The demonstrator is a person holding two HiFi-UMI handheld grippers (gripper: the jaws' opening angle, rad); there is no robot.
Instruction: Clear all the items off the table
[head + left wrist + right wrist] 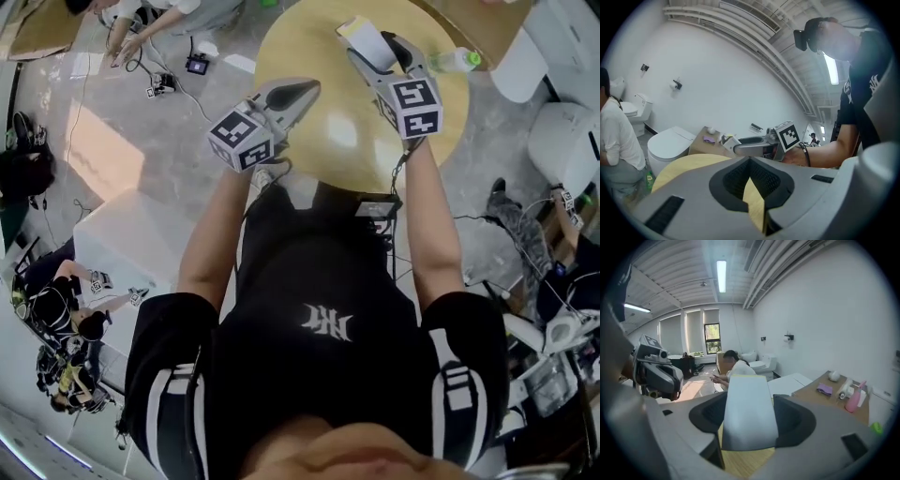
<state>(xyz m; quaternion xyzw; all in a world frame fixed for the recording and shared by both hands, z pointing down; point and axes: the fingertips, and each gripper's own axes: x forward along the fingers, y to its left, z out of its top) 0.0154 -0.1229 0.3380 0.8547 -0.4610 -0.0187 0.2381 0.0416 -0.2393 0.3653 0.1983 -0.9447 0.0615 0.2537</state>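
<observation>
So, one white box [747, 411], clamped between the right gripper [380, 52] jaws and sticking out past their tips, above the one round table [309, 47]. Left gripper [298, 94] jaws are pinched together, nothing between. Head view gives the full bottle [455, 61] (green cap, just one) on the table beyond the right jaws.

The person wears a black T-shirt [281, 384] with white logo [326, 323] and white-striped sleeves [169, 412].
</observation>
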